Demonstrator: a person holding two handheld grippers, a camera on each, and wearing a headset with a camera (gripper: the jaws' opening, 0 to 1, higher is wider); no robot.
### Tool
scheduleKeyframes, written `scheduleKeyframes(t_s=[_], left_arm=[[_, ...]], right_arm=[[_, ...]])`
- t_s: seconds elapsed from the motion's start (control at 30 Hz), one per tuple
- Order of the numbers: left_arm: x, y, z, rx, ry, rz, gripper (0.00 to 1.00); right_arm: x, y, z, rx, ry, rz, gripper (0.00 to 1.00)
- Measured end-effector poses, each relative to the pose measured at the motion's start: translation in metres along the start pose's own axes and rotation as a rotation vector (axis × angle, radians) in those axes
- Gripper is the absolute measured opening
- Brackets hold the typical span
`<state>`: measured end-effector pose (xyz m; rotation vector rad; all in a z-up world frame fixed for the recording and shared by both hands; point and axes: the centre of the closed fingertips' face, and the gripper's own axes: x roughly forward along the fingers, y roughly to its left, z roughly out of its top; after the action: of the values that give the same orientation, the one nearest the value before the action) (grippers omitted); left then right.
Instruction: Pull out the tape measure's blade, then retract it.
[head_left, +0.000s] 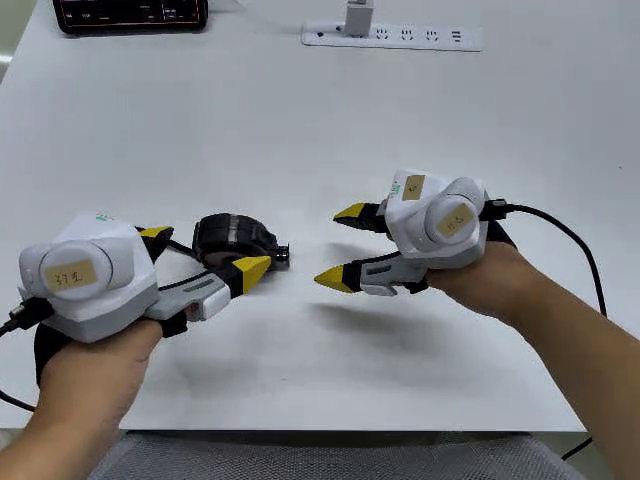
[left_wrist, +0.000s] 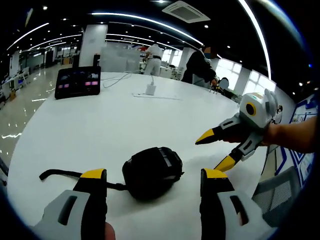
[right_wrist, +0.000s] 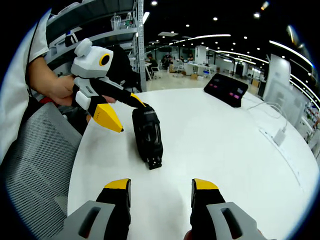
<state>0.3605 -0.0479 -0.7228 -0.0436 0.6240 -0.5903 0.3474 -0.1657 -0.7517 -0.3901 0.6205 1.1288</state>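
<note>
A black tape measure (head_left: 232, 238) lies on the white table (head_left: 300, 120), its blade tip (head_left: 283, 254) pointing right and its blade inside the case. My left gripper (head_left: 203, 252) is open, one yellow-tipped jaw on each side of the case. In the left gripper view the tape measure (left_wrist: 152, 171) sits just ahead between the jaws of the left gripper (left_wrist: 154, 176), with its strap (left_wrist: 60, 174) trailing left. My right gripper (head_left: 340, 246) is open and hovers a short way right of the blade tip. In the right gripper view the tape measure (right_wrist: 147, 134) lies ahead of the right gripper (right_wrist: 161, 185).
A white power strip (head_left: 392, 36) with a plug and a dark tablet (head_left: 130, 14) lie at the table's far side. A grey mesh chair (head_left: 330, 458) sits below the near edge. A black cable (head_left: 570, 240) trails from the right gripper. People stand in the background (left_wrist: 200, 65).
</note>
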Motion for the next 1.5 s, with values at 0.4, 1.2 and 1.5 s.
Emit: scheduleKeyframes(t_s=[0.4,1.2,1.5], left_arm=[[-0.023,0.000,0.002,0.072,0.013,-0.062,0.74],[-0.056,0.016,-0.002,0.172,0.046,-0.131,0.92],[-0.065,0.013,-0.005,0.216,0.058,-0.178,0.98]], right_arm=[[-0.027,-0.002,-0.007,0.013,0.003,-0.050,0.51],[-0.083,0.002,-0.030,0.107,-0.003,-0.136,0.76],[-0.102,0.010,-0.037,0.142,-0.001,-0.151,0.86]])
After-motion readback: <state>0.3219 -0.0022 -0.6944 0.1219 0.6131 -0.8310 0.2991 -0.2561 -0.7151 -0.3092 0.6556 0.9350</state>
